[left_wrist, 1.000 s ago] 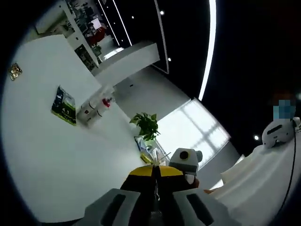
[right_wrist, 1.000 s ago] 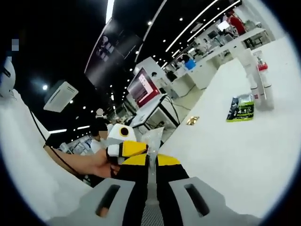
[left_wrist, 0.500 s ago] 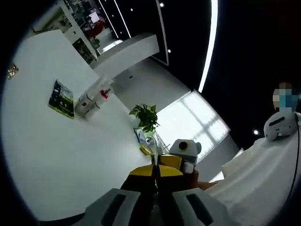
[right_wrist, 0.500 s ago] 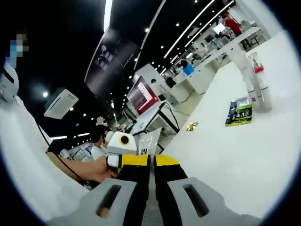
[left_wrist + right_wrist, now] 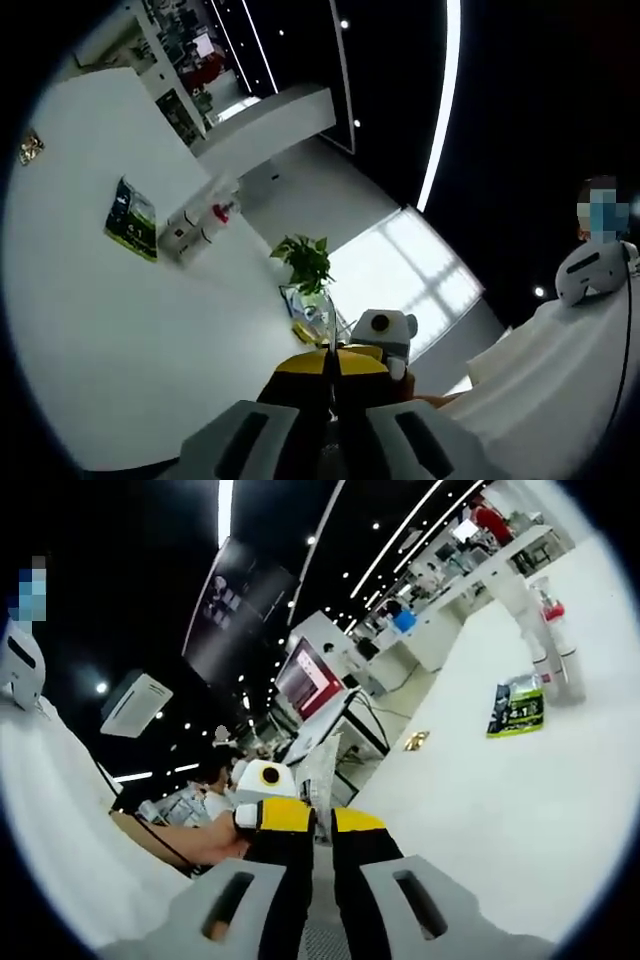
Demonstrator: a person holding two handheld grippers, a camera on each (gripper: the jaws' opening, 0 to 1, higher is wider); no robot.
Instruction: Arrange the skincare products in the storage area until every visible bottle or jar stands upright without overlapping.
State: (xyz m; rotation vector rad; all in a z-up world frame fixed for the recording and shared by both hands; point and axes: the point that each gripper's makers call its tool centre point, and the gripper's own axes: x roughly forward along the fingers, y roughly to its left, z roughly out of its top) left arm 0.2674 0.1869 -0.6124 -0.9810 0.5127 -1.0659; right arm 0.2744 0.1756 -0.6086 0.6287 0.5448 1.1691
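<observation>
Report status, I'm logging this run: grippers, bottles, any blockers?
Left gripper shut, right gripper shut, both empty. Bottles far across table, beside green packet. Nothing in the way.

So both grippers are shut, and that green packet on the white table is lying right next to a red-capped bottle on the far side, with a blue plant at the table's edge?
Nearly: the plant is green, not blue, as the left gripper view shows. The rest stands: both grippers are shut, and the green packet lies on the white table beside the red-capped bottle.

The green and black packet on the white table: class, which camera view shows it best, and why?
The right gripper view. There the green and black packet shows its printed front, with pale lettering visible. In the left gripper view the same packet appears at a similar small size but more slanted, its print harder to make out.
</observation>
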